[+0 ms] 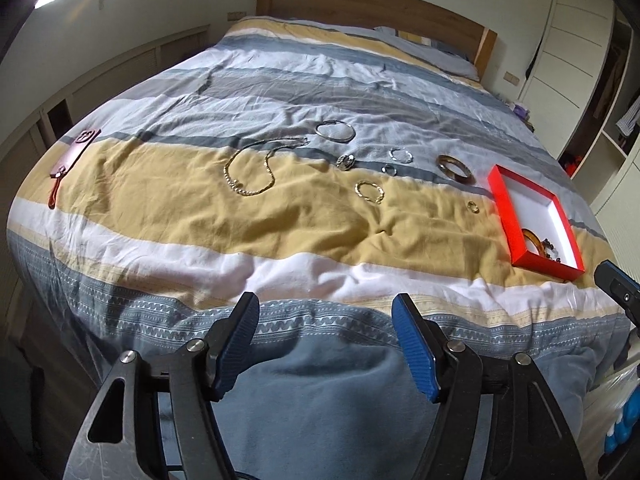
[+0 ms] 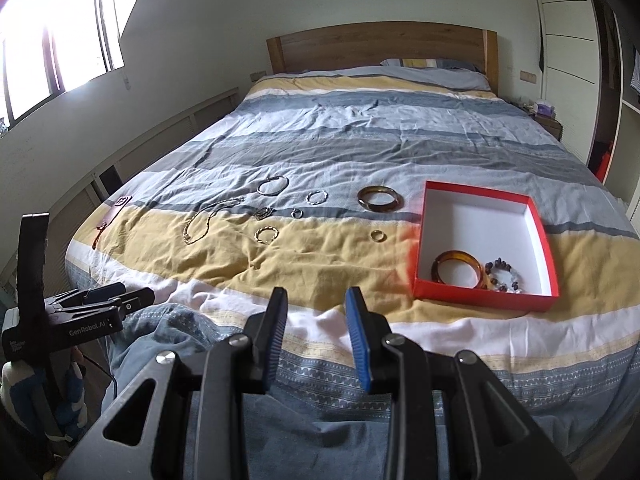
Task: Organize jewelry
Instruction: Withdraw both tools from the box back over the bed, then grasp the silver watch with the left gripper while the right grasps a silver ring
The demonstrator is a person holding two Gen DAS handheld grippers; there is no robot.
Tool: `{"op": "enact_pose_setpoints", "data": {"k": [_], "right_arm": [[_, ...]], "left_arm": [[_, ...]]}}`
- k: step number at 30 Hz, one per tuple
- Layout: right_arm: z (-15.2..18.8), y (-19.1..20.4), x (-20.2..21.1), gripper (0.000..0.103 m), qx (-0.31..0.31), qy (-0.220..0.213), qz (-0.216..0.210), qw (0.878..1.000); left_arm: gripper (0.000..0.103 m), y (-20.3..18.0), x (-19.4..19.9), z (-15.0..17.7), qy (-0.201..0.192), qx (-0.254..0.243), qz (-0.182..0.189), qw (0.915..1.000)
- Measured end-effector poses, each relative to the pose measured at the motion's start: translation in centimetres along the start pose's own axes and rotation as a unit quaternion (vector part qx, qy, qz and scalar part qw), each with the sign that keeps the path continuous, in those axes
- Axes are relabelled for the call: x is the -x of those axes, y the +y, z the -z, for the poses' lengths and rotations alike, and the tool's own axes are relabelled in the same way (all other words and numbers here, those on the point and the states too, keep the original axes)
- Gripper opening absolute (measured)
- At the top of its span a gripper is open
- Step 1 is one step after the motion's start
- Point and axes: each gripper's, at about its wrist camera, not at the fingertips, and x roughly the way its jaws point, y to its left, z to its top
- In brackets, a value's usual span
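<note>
A red box with a white inside lies on the bed at the right. It holds an amber bangle and a beaded bracelet. Loose on the quilt lie a brown bangle, a gold chain, a silver hoop bracelet, a gold ring and several small rings. My left gripper is open and empty at the bed's near edge. My right gripper is open and empty, left of the box.
A pink and red leather strap lies at the bed's left edge. A wooden headboard and pillow stand at the far end. White wardrobes line the right side. A window is at the left.
</note>
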Motion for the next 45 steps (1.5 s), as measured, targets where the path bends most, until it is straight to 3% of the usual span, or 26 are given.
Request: {"op": "enact_pose_setpoints", "data": {"k": [13, 19, 26, 30, 34, 45], "right_arm": [[0.9, -1.3, -4.5, 0.029, -0.011, 0.044, 0.000, 0.999], [1.3, -2.0, -6.9, 0.029, -0.016, 0.067, 0.005, 0.998], [-0.5, -1.9, -9.7, 0.029, -0.012, 0.071, -0.002, 0.997], [-2.3, -1.1, -11.9, 0.029, -0.002, 0.071, -0.015, 0.997], [-4.2, -0.9, -14.7, 0.029, 0.003, 0.074, -0.021, 0.997], [-7.4, -1.2, -21.3, 0.029, 0.010, 0.093, -0.022, 0.995]], "left_arm": [[0.068, 0.4, -3.9, -0.8, 0.024, -0.011, -0.014, 0.9996], [0.066, 0.2, -6.4, -1.8, 0.031, -0.017, -0.003, 0.9994], [0.062, 0.3, -7.9, -4.7, 0.016, -0.010, 0.005, 0.9998], [0.054, 0.4, -9.7, -7.0, 0.015, -0.004, 0.016, 0.9997], [0.047, 0.6, -12.4, -9.8, 0.016, 0.005, 0.027, 0.9995], [0.040, -0.5, -20.3, -15.1, 0.038, 0.009, 0.070, 0.9968]]}}
